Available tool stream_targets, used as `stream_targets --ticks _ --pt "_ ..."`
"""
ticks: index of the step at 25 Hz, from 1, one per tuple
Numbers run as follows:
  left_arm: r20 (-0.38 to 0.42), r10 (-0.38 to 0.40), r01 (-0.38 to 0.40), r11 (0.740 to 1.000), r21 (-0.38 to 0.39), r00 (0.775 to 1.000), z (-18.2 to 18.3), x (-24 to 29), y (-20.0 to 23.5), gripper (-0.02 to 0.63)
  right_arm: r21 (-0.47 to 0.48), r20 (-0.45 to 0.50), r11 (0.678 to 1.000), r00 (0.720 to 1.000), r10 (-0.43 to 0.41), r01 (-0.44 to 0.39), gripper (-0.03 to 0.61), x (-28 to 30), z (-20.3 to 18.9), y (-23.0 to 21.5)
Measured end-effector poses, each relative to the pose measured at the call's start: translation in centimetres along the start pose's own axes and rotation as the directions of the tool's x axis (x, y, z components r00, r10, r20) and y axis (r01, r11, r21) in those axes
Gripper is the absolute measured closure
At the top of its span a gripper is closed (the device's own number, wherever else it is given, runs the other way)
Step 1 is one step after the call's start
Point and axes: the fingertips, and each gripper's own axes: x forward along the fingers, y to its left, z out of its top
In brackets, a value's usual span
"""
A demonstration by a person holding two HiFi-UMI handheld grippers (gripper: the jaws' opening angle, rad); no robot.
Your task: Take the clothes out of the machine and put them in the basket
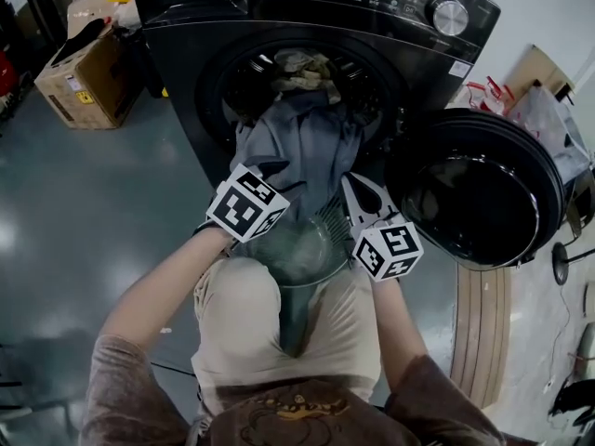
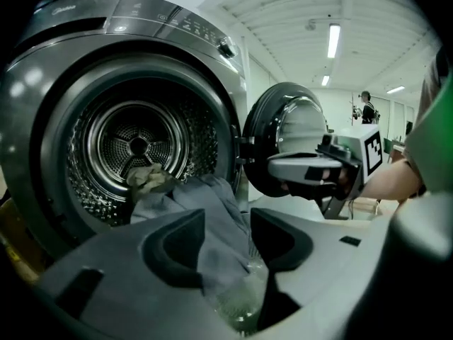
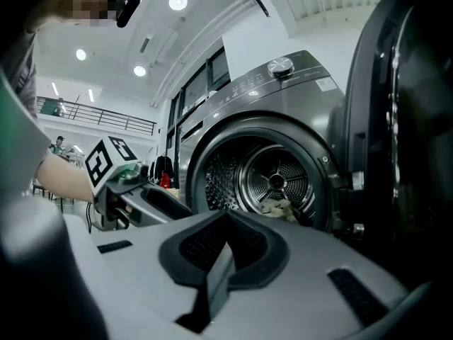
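Big black front-loader washing machine (image 1: 186, 54) fills the top of the head view, and its round door (image 1: 479, 193) is swung wide open at the right. There's a cardboard box (image 1: 84, 72) on the floor at the upper left.

The main thing is the grey-blue garment (image 1: 302, 147). It spills out of the drum opening in the middle of the frame and hangs down into the see-through basket (image 1: 311, 284), which sits just below the opening between the person's knees (image 1: 242, 323). So it's half in the machine, half in the basket.

Left gripper (image 1: 271, 170) is at the left side of that garment. Its own view shows the left gripper (image 2: 228, 222) with its jaws spread – the garment (image 2: 212, 218) runs down between them, but the pads aren't squeezing it, and you can see the basket (image 2: 241, 307) through the gap.

Right gripper (image 1: 353, 186) sits at the garment's right edge, just left of the door. In the right gripper view its jaws (image 3: 225, 218) are pressed together and it points at the drum.

Smallest bit – a crumpled beige cloth (image 1: 302, 68) is still inside the drum, at the top of the opening.
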Motion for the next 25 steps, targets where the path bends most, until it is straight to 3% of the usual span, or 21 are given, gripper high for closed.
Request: stream_targets --ticks 5,14,20,25 --pt "0.003 0.051 -0.050 0.999 -0.019 0.999 0.3 3.6 3.7 0.325 0.003 -0.001 1.000 1.000 -0.004 0.004 0.581 -0.2 0.0 0.1" --pt "-0.068 0.113 -0.114 0.993 -0.015 0.991 -0.7 11.1 10.0 0.300 0.013 -0.024 1.000 0.999 -0.024 0.024 0.581 -0.2 -1.0 0.2" --pt "-0.170 0.138 -0.145 0.989 -0.028 0.976 -2.9 14.6 12.1 0.310 0.009 -0.030 0.999 0.999 -0.036 0.037 0.581 0.1 -1.3 0.0" --pt "-0.185 0.150 -0.159 0.987 -0.037 0.971 -4.0 15.8 12.5 0.327 0.008 -0.035 0.999 0.998 -0.051 0.051 0.581 0.0 -1.5 -0.5"
